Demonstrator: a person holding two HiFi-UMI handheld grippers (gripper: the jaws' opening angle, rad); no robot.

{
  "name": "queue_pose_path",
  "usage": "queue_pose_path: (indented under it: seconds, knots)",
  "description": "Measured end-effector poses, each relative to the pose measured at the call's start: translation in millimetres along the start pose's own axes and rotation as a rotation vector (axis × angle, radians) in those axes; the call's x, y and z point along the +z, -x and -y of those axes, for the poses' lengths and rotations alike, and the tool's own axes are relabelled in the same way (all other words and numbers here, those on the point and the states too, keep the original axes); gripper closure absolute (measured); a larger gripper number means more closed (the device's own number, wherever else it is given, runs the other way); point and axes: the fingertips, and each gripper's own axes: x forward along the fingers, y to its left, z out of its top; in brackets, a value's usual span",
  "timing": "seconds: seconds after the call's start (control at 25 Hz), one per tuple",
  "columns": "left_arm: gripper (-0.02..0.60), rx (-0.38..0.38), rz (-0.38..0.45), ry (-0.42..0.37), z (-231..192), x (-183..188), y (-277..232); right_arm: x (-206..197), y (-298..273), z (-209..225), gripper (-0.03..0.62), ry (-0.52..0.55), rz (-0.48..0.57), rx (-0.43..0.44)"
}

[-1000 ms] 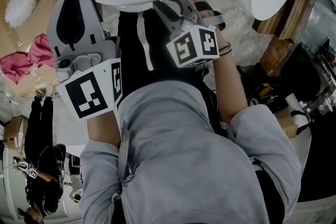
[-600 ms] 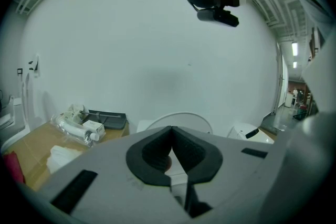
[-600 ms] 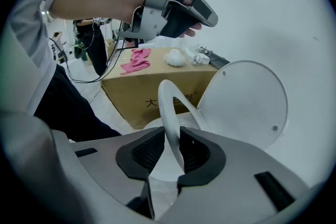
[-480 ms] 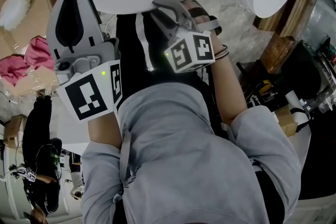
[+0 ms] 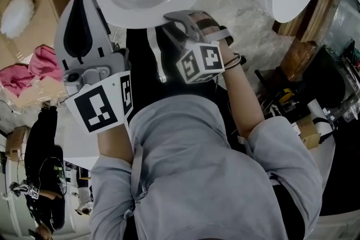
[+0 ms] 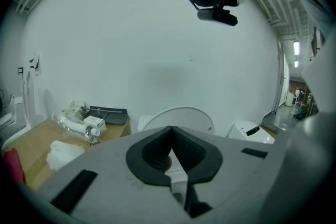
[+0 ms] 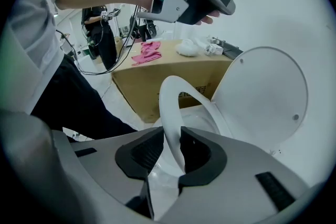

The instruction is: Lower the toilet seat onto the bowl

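— Where is the seat right now?

— The toilet seat [image 7: 170, 107] is up off the bowl [image 7: 205, 123], tilted forward from the raised lid [image 7: 265, 97] behind it. It's not lowered yet.

— Have you got hold of it?

— Its front rim sits between the jaws of my right hand-held gripper [image 7: 170, 136], and those jaws are opening. The rim lies against one pad and I see a gap at the other, so I'd call that released, not clamped.

— And your other one?

— My left hand-held gripper [image 6: 171, 131] is clenched on nothing, pads together. It's held up well apart from the seat and aimed at the wall.

— So how much is done?

— Hardly any, by my reckoning. The whole swing down is left, and the seat must end flat on the bowl's rim. I can't tell whether it would hold this tilt by itself.

— Anything close by?

— A cardboard box [image 7: 157, 76] stands near the bowl, off to the side of the seat.
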Motion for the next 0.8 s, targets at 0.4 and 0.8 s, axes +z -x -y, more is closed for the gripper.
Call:
queue_pose_path:
  seconds: [0.4, 0.8]
  knots:
    - [0.581, -0.001, -0.013, 0.000, -2, -11, 6, -26, -27, -36, 0.511, -0.005, -0.041, 0.046]
    - [0.581, -0.003, -0.027, 0.001, -4, -26, 7, -41, -46, -53, 0.511, 0.022, -0.078, 0.066]
